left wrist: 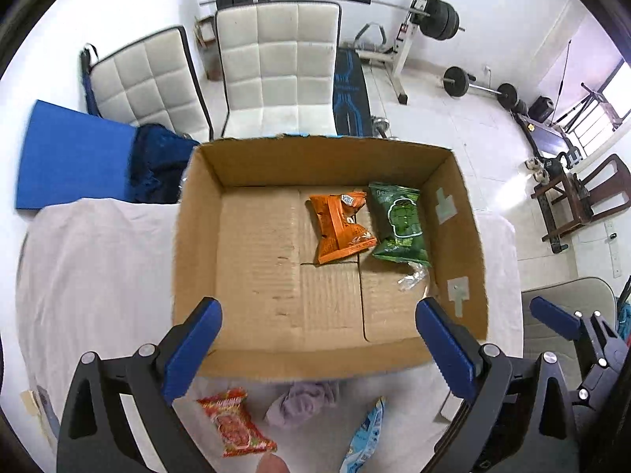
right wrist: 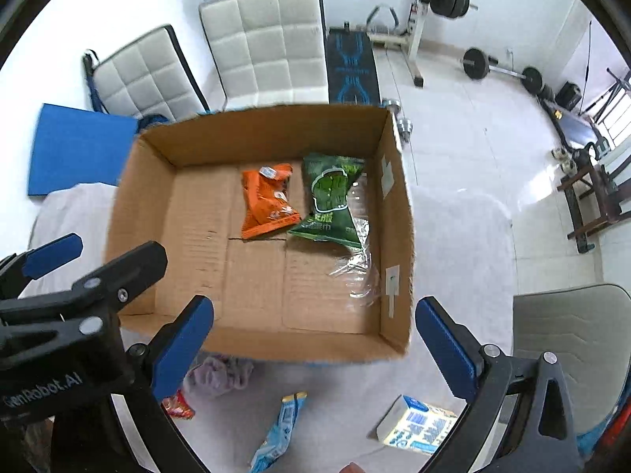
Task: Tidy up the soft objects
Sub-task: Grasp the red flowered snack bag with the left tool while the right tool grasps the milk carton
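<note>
An open cardboard box [left wrist: 197, 244] [right wrist: 398, 244] sits on a white-clothed table. Inside lie an orange snack packet [left wrist: 339, 226] [right wrist: 266, 205], a green snack packet [left wrist: 400, 222] [right wrist: 331, 201] and a clear plastic wrapper [left wrist: 412, 276] [right wrist: 357, 276]. In front of the box lie a red snack packet [left wrist: 234, 423] [right wrist: 179, 406], a lilac cloth [left wrist: 301, 400] [right wrist: 221, 374], a light blue packet [left wrist: 364, 437] [right wrist: 280, 433] and a white-blue carton [right wrist: 416, 421]. My left gripper [left wrist: 317, 349] is open and empty above the box's near edge. My right gripper [right wrist: 313, 349] is open and empty beside it.
Two white padded chairs [left wrist: 276, 67] stand behind the table, with a blue mat [left wrist: 75, 153] at left. A weight bench and barbells [left wrist: 434, 19] fill the room's back. A grey chair [right wrist: 572, 327] stands at the right.
</note>
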`<move>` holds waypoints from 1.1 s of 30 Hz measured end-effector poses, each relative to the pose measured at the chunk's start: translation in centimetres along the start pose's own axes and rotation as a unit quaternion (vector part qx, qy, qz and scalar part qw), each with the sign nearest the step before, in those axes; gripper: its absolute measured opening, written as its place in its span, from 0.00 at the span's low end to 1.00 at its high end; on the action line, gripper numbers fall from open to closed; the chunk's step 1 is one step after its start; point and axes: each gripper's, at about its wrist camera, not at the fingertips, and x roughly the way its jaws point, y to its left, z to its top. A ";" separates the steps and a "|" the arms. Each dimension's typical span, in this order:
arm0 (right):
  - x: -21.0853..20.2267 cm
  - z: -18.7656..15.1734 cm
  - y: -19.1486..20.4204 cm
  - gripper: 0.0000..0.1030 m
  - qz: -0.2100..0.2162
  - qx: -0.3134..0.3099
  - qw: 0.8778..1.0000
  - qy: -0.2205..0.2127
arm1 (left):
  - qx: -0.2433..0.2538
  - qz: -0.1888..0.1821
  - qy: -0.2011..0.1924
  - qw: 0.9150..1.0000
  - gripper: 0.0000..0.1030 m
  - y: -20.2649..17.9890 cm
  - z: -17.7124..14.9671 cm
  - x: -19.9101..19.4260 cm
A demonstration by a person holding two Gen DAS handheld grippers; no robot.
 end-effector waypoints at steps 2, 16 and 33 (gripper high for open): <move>-1.4 -0.6 0.1 1.00 0.004 -0.002 1.000 -0.009 | 0.001 0.006 -0.010 1.000 0.98 -0.3 -0.7 -1.2; -2.8 -6.9 -6.5 1.00 0.026 -0.006 0.998 0.064 | -0.039 0.014 -0.012 0.999 0.98 -2.2 -7.0 -4.0; 14.9 -17.3 -10.1 0.98 -0.049 -0.178 0.948 0.259 | -0.093 0.032 0.194 0.976 0.98 -1.8 -19.6 13.7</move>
